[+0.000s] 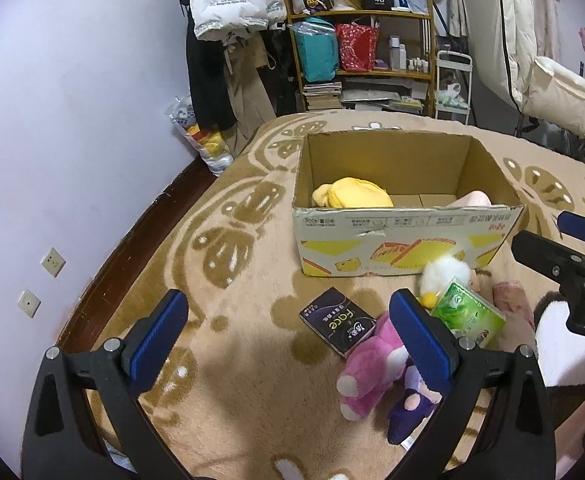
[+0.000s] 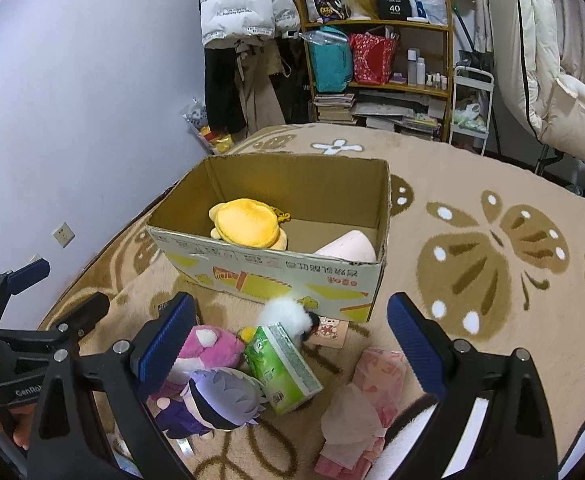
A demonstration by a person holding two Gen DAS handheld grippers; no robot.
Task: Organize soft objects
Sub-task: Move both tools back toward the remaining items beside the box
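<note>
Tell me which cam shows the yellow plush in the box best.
Right wrist: the yellow plush shows almost whole from above inside the cardboard box. In the left wrist view the box's front wall hides its lower part.

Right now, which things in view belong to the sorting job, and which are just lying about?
Job:
cardboard box
yellow plush and pink soft item, in the box
pink plush
purple-haired doll
white fluffy toy

Lying about:
green tissue pack
dark Face pack
shelf
hanging coats
</note>
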